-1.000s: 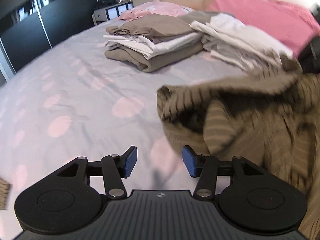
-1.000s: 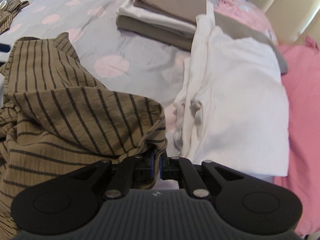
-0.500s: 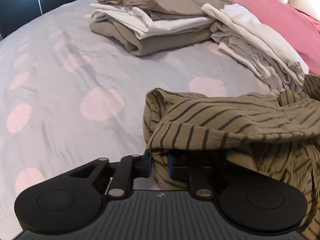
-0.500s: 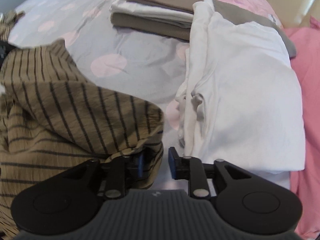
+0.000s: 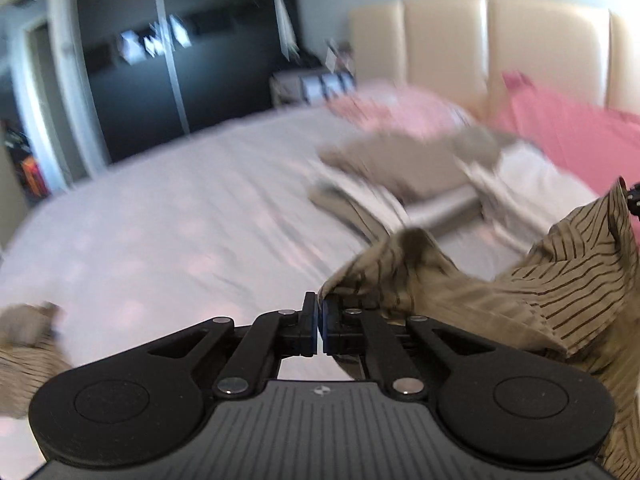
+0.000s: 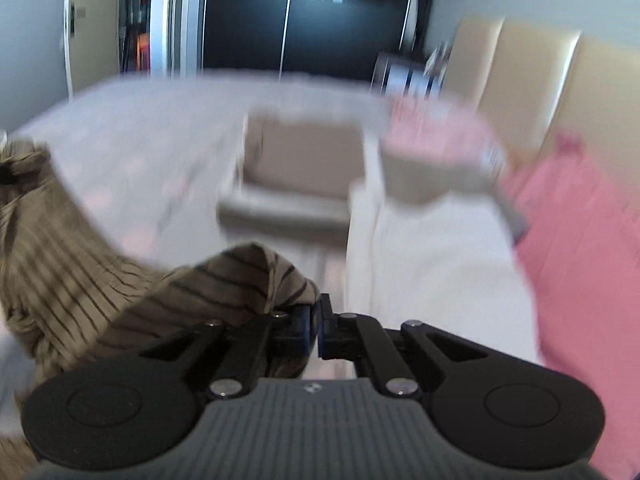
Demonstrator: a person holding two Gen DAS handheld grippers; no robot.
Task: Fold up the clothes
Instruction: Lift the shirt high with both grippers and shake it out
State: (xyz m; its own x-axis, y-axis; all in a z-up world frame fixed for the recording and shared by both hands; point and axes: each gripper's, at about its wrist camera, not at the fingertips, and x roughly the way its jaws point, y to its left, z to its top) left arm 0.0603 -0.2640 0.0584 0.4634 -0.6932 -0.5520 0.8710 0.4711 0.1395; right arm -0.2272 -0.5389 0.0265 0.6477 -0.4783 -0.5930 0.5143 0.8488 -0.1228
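Striped brown garment (image 5: 520, 280) hangs between both clamped hand-held grippers.

Striped garment (image 5: 532, 288): olive-tan cloth with thin dark stripes, crumpled and unfolded, lifted off the bed and hanging in a sagging span. One edge is pinched in the left tool (image 5: 319, 320), the opposite edge in the right tool (image 6: 316, 320). Folded clothes (image 6: 304, 176): a blurred stack of tan and white pieces lying farther up the bed.
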